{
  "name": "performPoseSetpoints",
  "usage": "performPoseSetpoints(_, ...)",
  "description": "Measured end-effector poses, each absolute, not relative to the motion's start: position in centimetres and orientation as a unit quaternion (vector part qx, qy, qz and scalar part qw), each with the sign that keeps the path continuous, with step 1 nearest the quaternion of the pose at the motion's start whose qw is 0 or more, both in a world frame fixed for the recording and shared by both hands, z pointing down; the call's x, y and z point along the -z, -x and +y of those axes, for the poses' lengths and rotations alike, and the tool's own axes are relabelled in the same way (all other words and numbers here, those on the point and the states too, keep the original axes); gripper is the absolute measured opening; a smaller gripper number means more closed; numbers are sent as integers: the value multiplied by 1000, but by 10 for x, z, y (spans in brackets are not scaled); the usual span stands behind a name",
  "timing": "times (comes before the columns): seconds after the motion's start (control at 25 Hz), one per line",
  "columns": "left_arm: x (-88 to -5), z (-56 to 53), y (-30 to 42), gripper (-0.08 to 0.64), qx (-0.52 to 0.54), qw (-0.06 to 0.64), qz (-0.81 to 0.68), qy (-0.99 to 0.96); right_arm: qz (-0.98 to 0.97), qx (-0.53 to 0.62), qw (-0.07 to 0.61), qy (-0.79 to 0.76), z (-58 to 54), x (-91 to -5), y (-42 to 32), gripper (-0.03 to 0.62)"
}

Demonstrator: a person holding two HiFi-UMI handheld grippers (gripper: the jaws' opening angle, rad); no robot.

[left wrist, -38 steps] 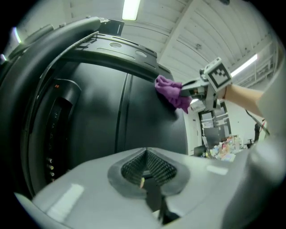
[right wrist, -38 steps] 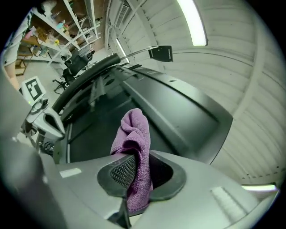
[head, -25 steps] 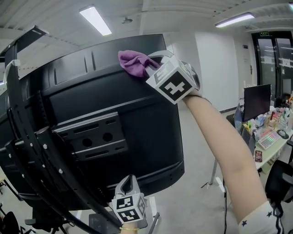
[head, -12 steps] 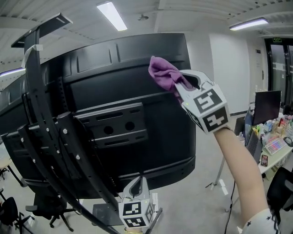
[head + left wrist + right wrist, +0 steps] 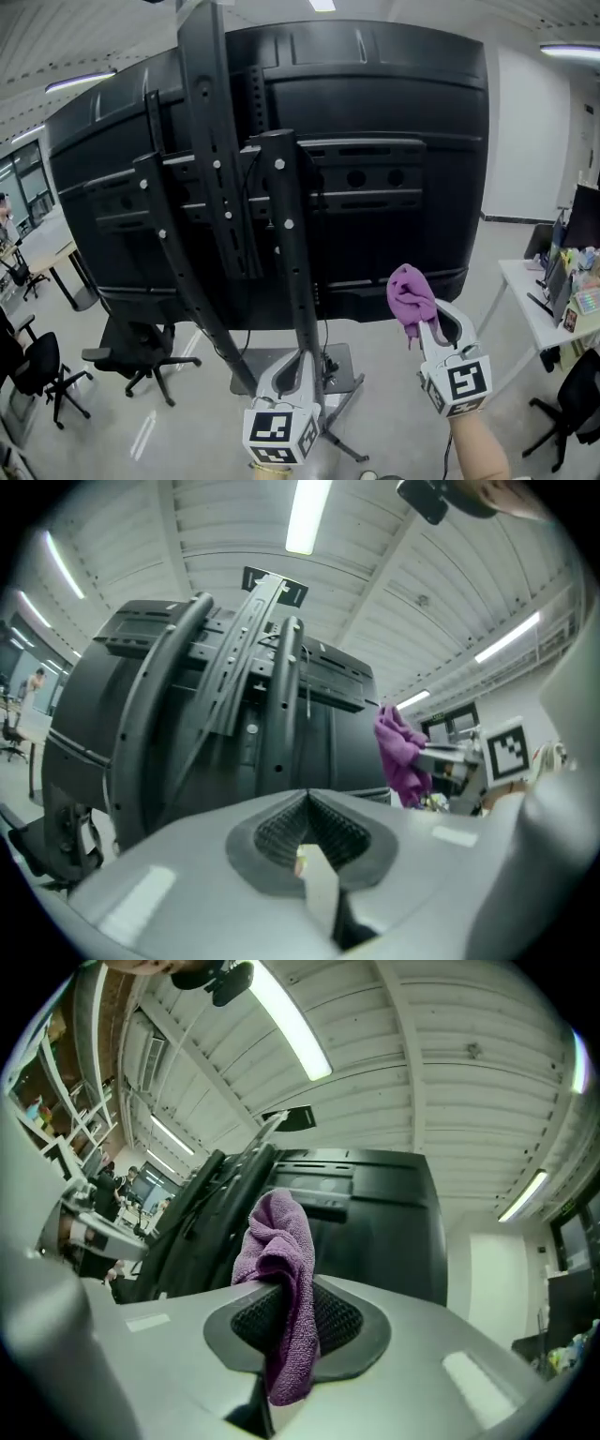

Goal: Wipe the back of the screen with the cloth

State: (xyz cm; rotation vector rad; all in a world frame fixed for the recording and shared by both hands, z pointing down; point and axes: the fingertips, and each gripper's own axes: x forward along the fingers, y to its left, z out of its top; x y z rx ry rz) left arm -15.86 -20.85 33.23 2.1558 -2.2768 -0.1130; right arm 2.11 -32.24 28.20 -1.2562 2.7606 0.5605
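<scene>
The back of the large black screen (image 5: 384, 122) fills the upper head view, mounted on a black rail stand (image 5: 286, 244). My right gripper (image 5: 419, 325) is low on the right, below the screen's bottom edge and apart from it, shut on a purple cloth (image 5: 409, 294) that bunches above its jaws. In the right gripper view the cloth (image 5: 281, 1260) hangs clamped between the jaws, with the screen (image 5: 375, 1222) beyond. My left gripper (image 5: 292, 358) is at the bottom centre near the stand, shut with nothing in it. The left gripper view shows the cloth (image 5: 401, 752) off to the right.
The stand's slanted rails (image 5: 211, 159) cross in front of the screen's left half, and its base (image 5: 333, 361) sits on the floor. Office chairs (image 5: 141, 352) stand at the left. A white desk (image 5: 534, 314) with items is at the right.
My right gripper has come down with the cloth from the screen's upper right to below its bottom edge. The head view has swung so the stand is now central.
</scene>
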Motion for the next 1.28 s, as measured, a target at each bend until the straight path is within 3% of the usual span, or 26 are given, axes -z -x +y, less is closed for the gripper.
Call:
performPoseSetpoints(0.24, -358, -92, 243, 8, 32, 20, -764, -644, 927, -133, 0, 350, -205, -361, 86, 52)
performPoseSetpoints(0.68, -373, 66, 395, 8, 13, 18, -834, -552, 968, -81, -19, 237, -55, -394, 275, 54)
performPoseSetpoints(1.0, -382, 87, 498, 8, 14, 14, -856, -516, 975, -85, -14, 206, -42, -389, 398, 54)
performPoseSetpoints(1.28, -377, 48, 580, 8, -5, 7, -840, -543, 959, -78, 19, 271, -100, -360, 494, 54)
